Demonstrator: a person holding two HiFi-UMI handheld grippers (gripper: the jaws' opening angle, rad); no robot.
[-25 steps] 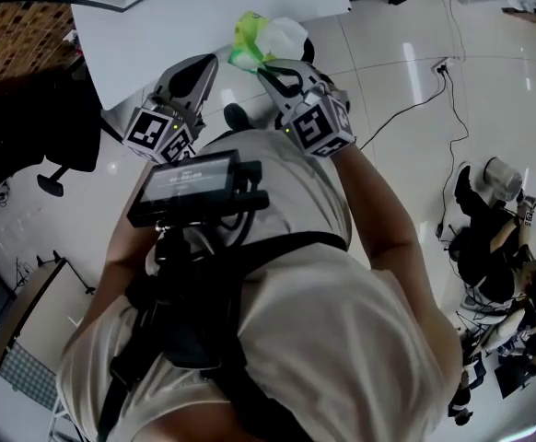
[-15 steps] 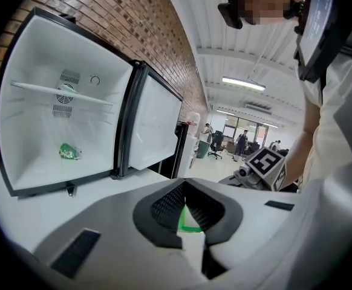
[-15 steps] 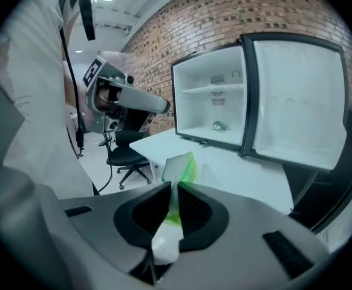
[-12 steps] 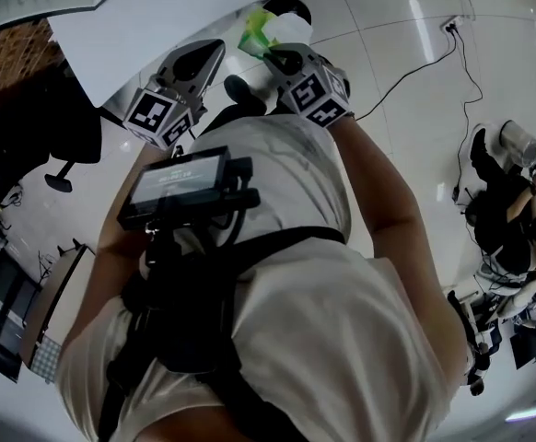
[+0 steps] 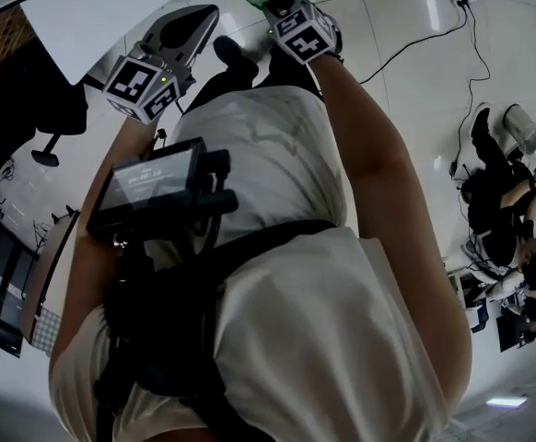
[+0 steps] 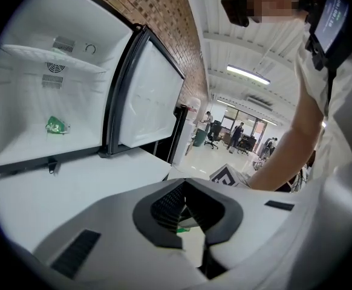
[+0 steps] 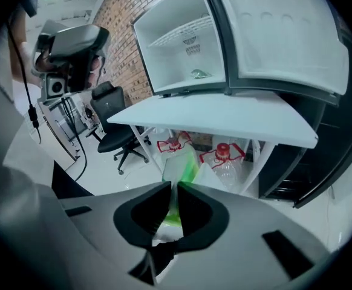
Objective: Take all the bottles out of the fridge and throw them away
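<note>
**With the fridge standing open, your right tool carries a crushed bottle**

While the fridge [image 7: 182,41] sits with its door swung wide at the far side of the white surface [image 7: 224,118], most of it looks bare. Below that surface, two big clear jugs [image 7: 225,159] with red handles stand on the floor. Your right tool [image 7: 173,189] is clamped on a flattened clear-and-green bottle [image 7: 181,171], held out over the floor on the near side of the surface. Your left tool [image 6: 185,185] has its jaws together with nothing between them. One small green thing [image 6: 56,125] lies on the fridge floor, towards the far wall; it is likely another crumpled bottle, though it is too small to be sure.

Judging by its look, thin crushed plastic like this weighs almost nothing, gives under pressure and can slide out sideways. You would do best to pinch across a flat fold or at the stiffer neck, not on a springy bulge.
</note>
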